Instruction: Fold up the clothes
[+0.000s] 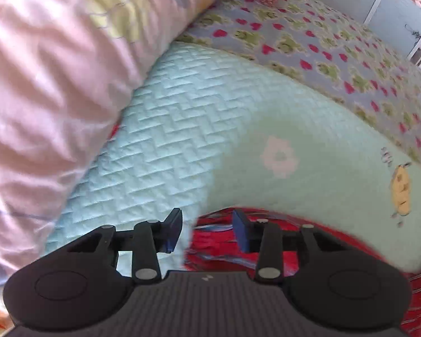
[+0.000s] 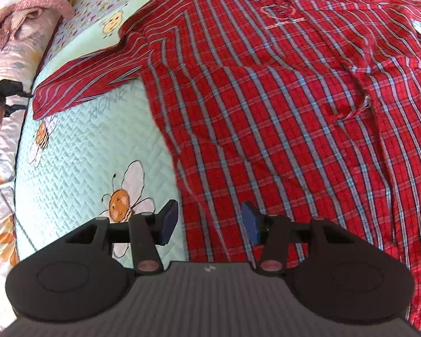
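Observation:
A red plaid shirt (image 2: 266,112) lies spread flat on a mint quilted mat (image 2: 78,151), with one sleeve (image 2: 87,81) stretched out to the left. My right gripper (image 2: 210,221) hovers over the shirt's lower left edge, open, and its blue pads (image 2: 168,221) touch no cloth. In the left wrist view my left gripper (image 1: 207,230) is also open, above the line where a blurred part of the red shirt (image 1: 224,244) meets the mat (image 1: 182,129). Nothing is pinched between its fingers.
A bulky pink duvet (image 1: 47,84) rises along the left of the mat. Beyond the mat is a sheet with frogs and hearts (image 1: 322,47), then pale cabinets (image 1: 401,14). A pink knitted garment (image 2: 22,14) is heaped at the far left, with a dark device (image 2: 5,90) below it.

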Motion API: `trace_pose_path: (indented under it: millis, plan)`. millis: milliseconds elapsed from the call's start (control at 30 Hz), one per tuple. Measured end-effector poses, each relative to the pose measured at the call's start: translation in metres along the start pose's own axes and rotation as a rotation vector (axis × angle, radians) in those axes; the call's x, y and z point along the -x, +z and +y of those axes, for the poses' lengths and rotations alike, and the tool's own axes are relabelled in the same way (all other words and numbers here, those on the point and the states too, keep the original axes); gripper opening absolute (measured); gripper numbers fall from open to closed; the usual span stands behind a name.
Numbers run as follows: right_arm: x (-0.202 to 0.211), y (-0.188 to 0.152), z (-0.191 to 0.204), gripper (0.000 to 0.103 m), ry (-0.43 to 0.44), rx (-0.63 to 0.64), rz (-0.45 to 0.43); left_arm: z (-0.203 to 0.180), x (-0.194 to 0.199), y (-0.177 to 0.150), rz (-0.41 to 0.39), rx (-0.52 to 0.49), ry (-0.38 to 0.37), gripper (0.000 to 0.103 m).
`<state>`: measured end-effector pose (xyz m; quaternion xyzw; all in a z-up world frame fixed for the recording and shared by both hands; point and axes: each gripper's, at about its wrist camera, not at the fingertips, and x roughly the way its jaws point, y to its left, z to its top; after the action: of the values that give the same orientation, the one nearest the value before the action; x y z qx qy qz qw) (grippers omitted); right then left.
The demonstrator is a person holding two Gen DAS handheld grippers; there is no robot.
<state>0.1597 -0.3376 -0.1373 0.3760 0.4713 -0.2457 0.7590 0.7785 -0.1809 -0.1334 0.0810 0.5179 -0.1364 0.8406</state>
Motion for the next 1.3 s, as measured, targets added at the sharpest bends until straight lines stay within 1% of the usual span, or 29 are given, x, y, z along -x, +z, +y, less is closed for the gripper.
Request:
trace_pose_path:
  millis: [33, 67, 100, 167, 200, 233, 300, 367, 400, 433, 467, 500, 567, 600, 633, 700, 733, 833, 867, 933, 967, 1067, 1100, 1133, 1167, 1200, 1233, 1267, 1300]
  plan:
    - [0.001, 0.000, 0.002, 0.052, 0.001, 0.010, -0.005, -0.001, 0.004, -0.010, -0.023, -0.032, 0.009, 0.041]
    - [0.002, 0.000, 0.004, 0.052, 0.002, 0.019, -0.010, 0.000, 0.009, -0.021, -0.050, -0.063, -0.001, 0.041]
    - [0.002, 0.001, 0.005, 0.052, 0.008, 0.019, -0.016, 0.005, 0.014, -0.034, -0.062, -0.063, -0.042, 0.041]
    - [0.002, 0.005, 0.005, 0.052, 0.020, 0.009, -0.023, 0.020, 0.022, -0.063, -0.058, -0.006, -0.176, 0.041]
    - [0.000, 0.007, 0.005, 0.052, 0.027, 0.004, -0.019, 0.029, 0.022, -0.075, -0.050, 0.045, -0.226, 0.041]
    - [-0.003, 0.008, 0.005, 0.052, 0.035, 0.006, -0.013, 0.040, 0.017, -0.086, -0.037, 0.121, -0.255, 0.041]
    - [-0.006, 0.011, 0.009, 0.052, 0.039, 0.019, -0.006, 0.055, 0.002, -0.099, -0.027, 0.233, -0.278, 0.041]
    - [-0.006, 0.011, 0.013, 0.052, 0.044, 0.035, 0.001, 0.060, -0.002, -0.100, -0.052, 0.274, -0.259, 0.036]
    - [-0.006, 0.011, 0.015, 0.052, 0.046, 0.042, 0.004, 0.058, 0.001, -0.100, -0.077, 0.270, -0.259, 0.035]
    - [-0.006, 0.011, 0.015, 0.052, 0.044, 0.047, 0.006, 0.050, 0.009, -0.097, -0.114, 0.223, -0.264, 0.034]
    - [-0.006, 0.011, 0.015, 0.052, 0.041, 0.050, 0.008, 0.037, 0.019, -0.094, -0.156, 0.134, -0.260, 0.034]
    - [-0.006, 0.011, 0.013, 0.052, 0.037, 0.043, 0.009, 0.017, 0.030, -0.091, -0.199, 0.000, -0.239, 0.034]
    - [-0.007, 0.012, 0.006, 0.052, 0.034, 0.013, 0.015, -0.031, 0.048, -0.088, -0.278, -0.315, -0.188, 0.034]
    - [-0.008, 0.013, 0.003, 0.052, 0.040, -0.015, 0.018, -0.057, 0.055, -0.090, -0.310, -0.472, -0.179, 0.034]
    - [-0.010, 0.014, 0.000, 0.052, 0.046, -0.043, 0.021, -0.081, 0.060, -0.092, -0.337, -0.604, -0.178, 0.034]
    - [-0.012, 0.014, -0.002, 0.052, 0.058, -0.077, 0.021, -0.129, 0.065, -0.098, -0.385, -0.827, -0.188, 0.034]
    - [-0.012, 0.014, -0.002, 0.052, 0.063, -0.080, 0.020, -0.153, 0.066, -0.101, -0.403, -0.921, -0.197, 0.034]
    - [-0.012, 0.013, 0.004, 0.052, 0.070, -0.062, 0.019, -0.215, 0.058, -0.119, -0.399, -1.114, -0.279, 0.032]
    - [-0.011, 0.013, 0.006, 0.052, 0.070, -0.057, 0.019, -0.231, 0.054, -0.126, -0.390, -1.161, -0.311, 0.031]
    - [-0.010, 0.012, 0.003, 0.052, 0.065, -0.062, 0.013, -0.259, 0.046, -0.142, -0.344, -1.191, -0.395, 0.031]
    - [-0.009, 0.011, 0.001, 0.052, 0.063, -0.069, 0.009, -0.270, 0.036, -0.146, -0.321, -1.195, -0.394, 0.031]
    - [-0.009, 0.011, -0.012, 0.052, 0.057, -0.100, 0.003, -0.295, -0.009, -0.147, -0.262, -1.190, -0.266, 0.030]
    - [-0.009, 0.011, -0.016, 0.052, 0.052, -0.104, 0.000, -0.294, -0.022, -0.130, -0.249, -1.091, -0.232, 0.040]
    - [-0.008, 0.010, -0.020, 0.052, 0.044, -0.106, -0.003, -0.285, -0.033, -0.096, -0.242, -0.905, -0.204, 0.037]
    - [-0.006, 0.010, -0.026, 0.052, 0.035, -0.111, -0.010, -0.271, -0.040, -0.068, -0.240, -0.726, -0.168, 0.031]
    - [-0.005, 0.009, -0.031, 0.052, 0.032, -0.124, -0.014, -0.253, -0.043, -0.045, -0.242, -0.553, -0.124, 0.028]
    - [-0.003, 0.007, -0.037, 0.052, 0.030, -0.140, -0.016, -0.236, -0.044, -0.029, -0.239, -0.417, -0.104, 0.028]
    - [-0.002, 0.006, -0.043, 0.052, 0.027, -0.155, -0.019, -0.226, -0.042, -0.025, -0.238, -0.368, -0.108, 0.028]
    - [-0.001, 0.005, -0.047, 0.052, 0.028, -0.165, -0.020, -0.220, -0.038, -0.028, -0.244, -0.366, -0.116, 0.028]
